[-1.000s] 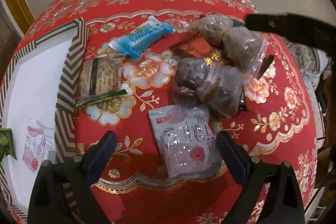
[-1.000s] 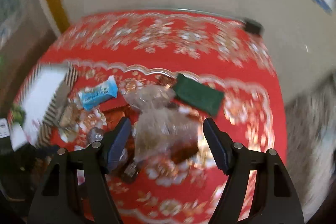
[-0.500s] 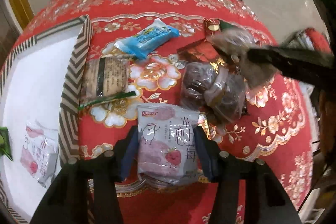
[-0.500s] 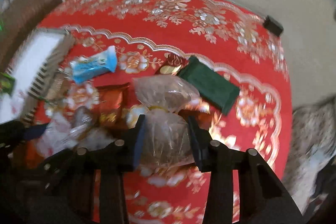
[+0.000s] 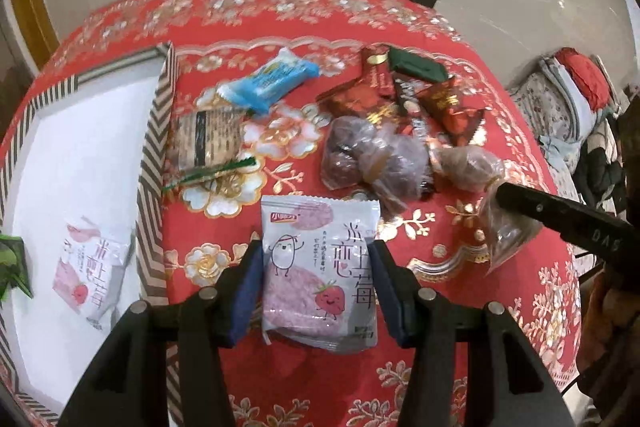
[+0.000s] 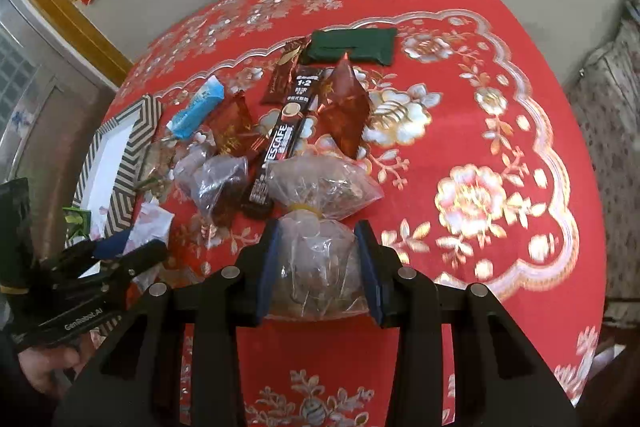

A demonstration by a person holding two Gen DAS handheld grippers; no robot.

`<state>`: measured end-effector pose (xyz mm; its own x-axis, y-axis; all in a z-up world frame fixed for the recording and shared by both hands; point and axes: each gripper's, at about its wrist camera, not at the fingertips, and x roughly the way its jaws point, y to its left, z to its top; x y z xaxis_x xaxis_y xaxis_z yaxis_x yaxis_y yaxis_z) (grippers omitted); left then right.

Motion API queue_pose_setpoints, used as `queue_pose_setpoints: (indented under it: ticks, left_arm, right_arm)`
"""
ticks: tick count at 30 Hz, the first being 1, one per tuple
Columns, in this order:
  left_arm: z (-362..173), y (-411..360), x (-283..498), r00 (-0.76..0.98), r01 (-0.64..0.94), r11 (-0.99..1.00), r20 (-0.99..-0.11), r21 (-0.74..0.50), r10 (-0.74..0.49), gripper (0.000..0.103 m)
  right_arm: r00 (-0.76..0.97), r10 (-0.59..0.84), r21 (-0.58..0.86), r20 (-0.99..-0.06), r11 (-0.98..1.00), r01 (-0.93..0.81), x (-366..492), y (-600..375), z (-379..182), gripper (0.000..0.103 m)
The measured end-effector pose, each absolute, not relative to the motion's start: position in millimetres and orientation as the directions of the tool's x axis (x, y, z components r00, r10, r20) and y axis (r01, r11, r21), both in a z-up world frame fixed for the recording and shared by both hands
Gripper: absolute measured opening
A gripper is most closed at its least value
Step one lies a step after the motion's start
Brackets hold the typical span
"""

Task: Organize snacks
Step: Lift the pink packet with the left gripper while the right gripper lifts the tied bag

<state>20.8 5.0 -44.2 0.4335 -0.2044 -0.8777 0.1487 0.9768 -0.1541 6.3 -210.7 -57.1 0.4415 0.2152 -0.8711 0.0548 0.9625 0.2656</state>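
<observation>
The white and pink strawberry-print snack packet (image 5: pixel 318 267) sits squarely between the jaws of the left gripper (image 5: pixel 316 297), whose blue pads press its two side edges; these jaws have just been closing and now grip it, its upper half projecting beyond the fingertips above the red floral tabletop (image 5: pixel 280 379). The clear plastic bag of brown snacks tied with a yellow band (image 6: pixel 318 251) is clamped likewise in the right gripper (image 6: pixel 318 267), jaws just closed onto its lower lobe, the upper lobe spread on the cloth ahead. Beyond lie a second clear bag of dark snacks (image 5: pixel 368 159), red foil packets (image 5: pixel 356 99), a black Nescafe stick (image 6: pixel 280 147), a dark green packet (image 6: pixel 352 45) and a light blue wrapped bar (image 5: pixel 272 83). To the left stands a white tray with a striped zigzag rim (image 5: pixel 156 131), holding a matching strawberry packet (image 5: pixel 90 275).
</observation>
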Motion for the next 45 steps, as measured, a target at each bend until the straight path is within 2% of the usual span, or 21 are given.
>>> queue_pose_setpoints:
  ticks: [8, 19, 24, 26, 28, 30, 31, 33, 35, 45]
  left_arm:
    - [-38, 5, 10, 0.434, 0.155, 0.976, -0.877, -0.155, -0.208, 0.056]
    - [-38, 2, -10, 0.441, 0.108, 0.984, -0.881, -0.140, -0.174, 0.056]
    - [-40, -2, -21, 0.439, 0.074, 0.988, -0.885, -0.134, -0.153, 0.056]
    - [-39, -2, -26, 0.440, 0.063, 0.988, -0.885, -0.142, -0.155, 0.056]
    - [-39, -3, -27, 0.445, 0.061, 0.987, -0.881, -0.150, -0.162, 0.056]
    - [-41, -4, -25, 0.440, 0.054, 0.985, -0.882, -0.164, -0.171, 0.056]
    - [-41, -4, -24, 0.438, 0.052, 0.984, -0.882, -0.169, -0.174, 0.056]
    - [-41, -1, -20, 0.435, 0.041, 0.982, -0.882, -0.183, -0.182, 0.056]
    - [-37, 2, -18, 0.446, 0.038, 0.982, -0.876, -0.185, -0.182, 0.056]
    - [-27, 4, -5, 0.472, 0.101, 0.977, -0.855, -0.188, -0.213, 0.056]
  right_arm:
    - [0.479, 0.203, 0.254, -0.854, 0.966, 0.043, -14, -201, -43, 0.037]
    - [0.404, 0.177, 0.181, -0.897, 0.983, -0.031, -22, -190, -75, 0.037]
    - [0.398, 0.184, 0.174, -0.899, 0.983, -0.061, -23, -187, -79, 0.042]
    - [0.397, 0.179, 0.160, -0.900, 0.984, -0.082, -24, -182, -82, 0.050]
    - [0.398, 0.166, 0.129, -0.902, 0.985, -0.117, -26, -175, -83, 0.056]
    - [0.406, 0.125, 0.065, -0.905, 0.985, -0.157, -29, -165, -83, 0.056]
    - [0.408, 0.118, 0.057, -0.905, 0.986, -0.157, -29, -164, -83, 0.055]
    - [0.399, 0.125, 0.064, -0.908, 0.984, -0.164, -28, -165, -82, 0.041]
    - [0.401, 0.128, 0.067, -0.907, 0.984, -0.163, -28, -166, -78, 0.035]
    - [0.479, 0.084, 0.049, -0.874, 0.995, -0.085, -20, -165, -44, 0.031]
